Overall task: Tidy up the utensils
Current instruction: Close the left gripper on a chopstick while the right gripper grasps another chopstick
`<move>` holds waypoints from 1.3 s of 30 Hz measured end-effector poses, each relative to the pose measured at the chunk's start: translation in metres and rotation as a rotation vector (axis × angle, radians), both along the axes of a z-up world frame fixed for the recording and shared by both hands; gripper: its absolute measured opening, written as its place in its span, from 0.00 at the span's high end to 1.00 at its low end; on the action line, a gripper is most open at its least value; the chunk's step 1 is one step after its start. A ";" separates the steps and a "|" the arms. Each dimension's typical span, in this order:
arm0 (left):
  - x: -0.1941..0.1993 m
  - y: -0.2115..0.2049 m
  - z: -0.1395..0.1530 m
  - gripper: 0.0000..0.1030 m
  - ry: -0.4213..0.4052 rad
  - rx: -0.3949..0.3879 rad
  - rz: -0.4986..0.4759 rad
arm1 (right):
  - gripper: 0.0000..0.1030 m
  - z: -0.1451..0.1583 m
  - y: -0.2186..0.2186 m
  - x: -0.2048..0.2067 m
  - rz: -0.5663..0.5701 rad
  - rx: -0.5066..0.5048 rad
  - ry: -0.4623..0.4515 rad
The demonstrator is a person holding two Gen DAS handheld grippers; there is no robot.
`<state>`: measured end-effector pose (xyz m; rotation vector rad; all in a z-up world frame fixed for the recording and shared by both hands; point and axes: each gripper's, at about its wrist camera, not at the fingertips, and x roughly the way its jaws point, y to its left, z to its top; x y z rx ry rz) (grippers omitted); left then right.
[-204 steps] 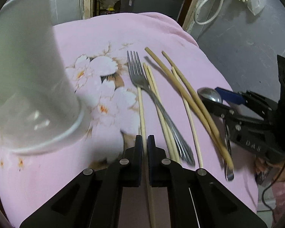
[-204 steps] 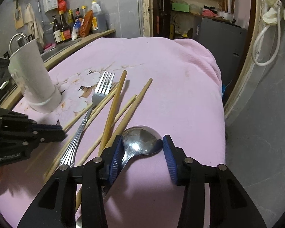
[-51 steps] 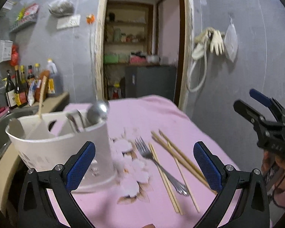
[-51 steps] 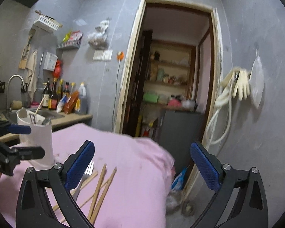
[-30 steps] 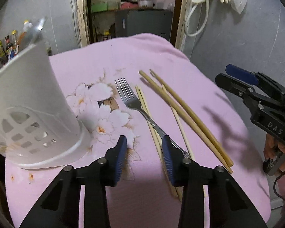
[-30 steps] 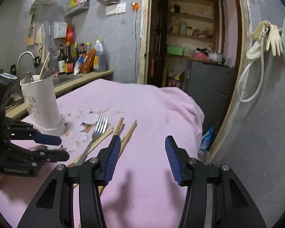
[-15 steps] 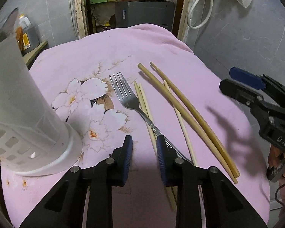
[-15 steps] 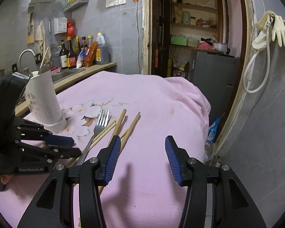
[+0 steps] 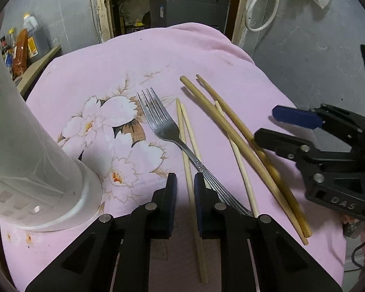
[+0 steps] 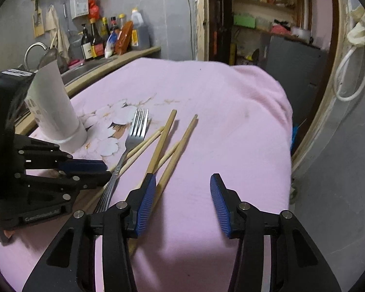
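The pale chopstick (image 9: 187,170) lies on the pink cloth (image 9: 158,56) straight ahead of the left gripper (image 9: 185,189), its shaft running between the two narrowly parted pads, which straddle it without visibly pinching it. Just to the right of that gripper the fork (image 9: 163,126) crosses a second pale stick, its handle passing under the right-hand pad, so a closing grip could catch it too. Off to the left stands the white utensil holder (image 9: 34,170). The right gripper (image 10: 182,202) hovers with its pads wide apart and nothing between them; the two thicker tan chopsticks (image 10: 180,148) lie at its left pad. The pale chopstick looks light, stiff, thin and smooth, likely to roll or pivot in the grip; taking it near mid-shaft should keep it balanced.
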<state>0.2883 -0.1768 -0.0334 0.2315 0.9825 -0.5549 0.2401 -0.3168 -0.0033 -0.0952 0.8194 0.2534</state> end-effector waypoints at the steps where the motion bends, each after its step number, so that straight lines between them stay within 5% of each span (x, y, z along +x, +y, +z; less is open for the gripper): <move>1: 0.000 0.001 0.000 0.94 0.001 0.000 0.007 | 0.59 -0.003 0.001 0.004 0.002 -0.004 0.020; 8: -0.006 0.015 0.003 0.97 0.041 -0.032 0.038 | 0.59 -0.009 0.013 0.017 0.023 -0.047 0.084; 16: -0.025 0.040 0.012 0.97 0.086 -0.040 0.032 | 0.90 -0.007 0.023 0.018 0.049 -0.101 0.123; 19: -0.035 0.054 0.015 0.97 0.092 -0.052 0.038 | 0.92 -0.004 0.021 0.016 0.029 -0.091 0.134; 31: -0.054 0.070 0.022 0.97 0.099 -0.034 0.007 | 0.93 -0.002 0.029 0.020 -0.015 -0.129 0.187; 39: -0.034 0.056 0.018 0.96 0.145 0.006 -0.006 | 0.88 -0.006 0.023 0.043 -0.035 -0.028 0.277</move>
